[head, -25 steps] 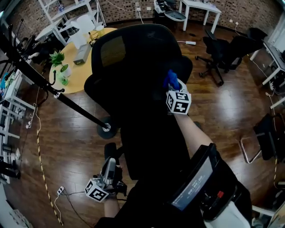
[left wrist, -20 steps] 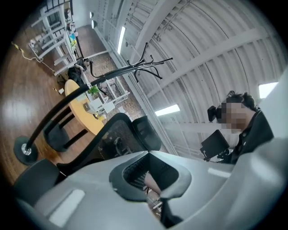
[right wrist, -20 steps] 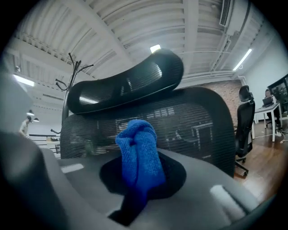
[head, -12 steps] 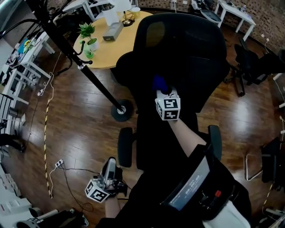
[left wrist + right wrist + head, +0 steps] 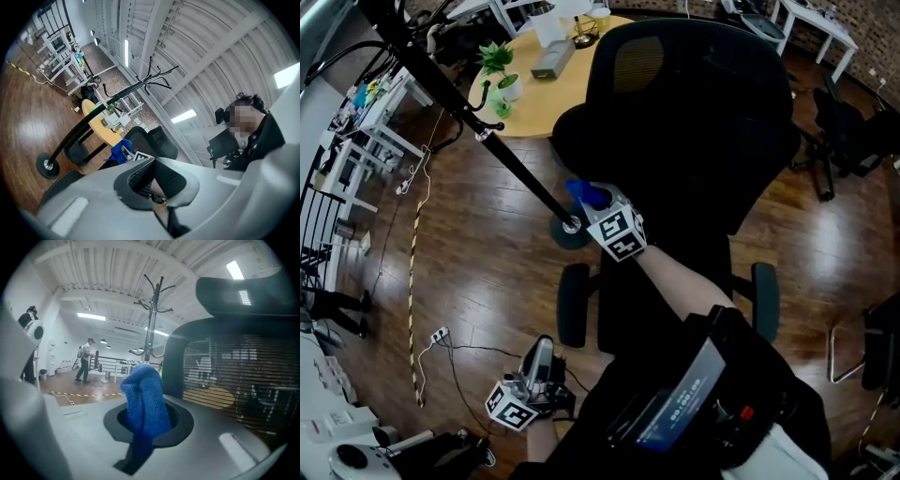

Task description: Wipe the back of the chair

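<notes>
Blue cloth [image 5: 143,401] pinched in right gripper [image 5: 592,201]; left gripper [image 5: 538,354] closed, empty — chair [image 5: 698,122] indistinct.

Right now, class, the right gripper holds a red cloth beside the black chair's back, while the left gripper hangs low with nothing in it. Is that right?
Not quite: the cloth is blue, not red, as the right gripper view shows. The rest stands: the right gripper holds it beside the black chair's back, and the left gripper hangs low with nothing in it.
</notes>
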A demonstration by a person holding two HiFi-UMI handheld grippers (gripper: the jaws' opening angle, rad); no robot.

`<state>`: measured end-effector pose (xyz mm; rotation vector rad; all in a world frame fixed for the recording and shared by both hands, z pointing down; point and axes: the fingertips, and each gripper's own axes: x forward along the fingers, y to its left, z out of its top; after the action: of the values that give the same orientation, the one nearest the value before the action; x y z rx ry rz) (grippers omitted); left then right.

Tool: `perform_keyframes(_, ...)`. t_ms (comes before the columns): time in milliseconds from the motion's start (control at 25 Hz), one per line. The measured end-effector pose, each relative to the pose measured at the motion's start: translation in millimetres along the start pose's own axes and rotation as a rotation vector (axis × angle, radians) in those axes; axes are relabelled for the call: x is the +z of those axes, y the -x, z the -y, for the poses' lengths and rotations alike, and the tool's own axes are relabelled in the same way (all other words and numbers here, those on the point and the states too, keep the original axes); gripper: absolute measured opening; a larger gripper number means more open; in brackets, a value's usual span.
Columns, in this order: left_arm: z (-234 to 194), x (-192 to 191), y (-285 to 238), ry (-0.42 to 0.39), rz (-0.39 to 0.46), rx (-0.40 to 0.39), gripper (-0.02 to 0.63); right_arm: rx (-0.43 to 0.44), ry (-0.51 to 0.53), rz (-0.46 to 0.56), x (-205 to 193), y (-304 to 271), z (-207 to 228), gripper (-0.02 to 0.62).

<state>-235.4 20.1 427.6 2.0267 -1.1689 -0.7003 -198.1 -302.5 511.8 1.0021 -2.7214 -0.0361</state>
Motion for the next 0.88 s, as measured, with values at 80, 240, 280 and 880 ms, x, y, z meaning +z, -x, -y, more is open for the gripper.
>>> perform_keyframes(80, 2.1, -5.6, -7.1, -0.011, -0.037, 0.000, 0.006, -0.044, -0.003, -0.029, -14.4, 3.8, 19.1, 0.034)
perform_keyframes(240, 6.0, -18.0, -26.7, -0.013, -0.102, -0.025, 0.006, -0.100, -0.003, -0.032, -35.4, 31.7, 62.1, 0.034)
perform_keyframes(280, 6.0, -20.9, -32.1, -0.010, -0.116, -0.035, 0.006, -0.111, 0.008, -0.023, -39.0, 41.8, 70.4, 0.034)
perform_keyframes(880, 16.3, -81.7, -123.9, 0.064, -0.344, -0.255, 0.006, -0.708, -0.124, -0.173, -150.1, 271.8, 250.6, 0.034)
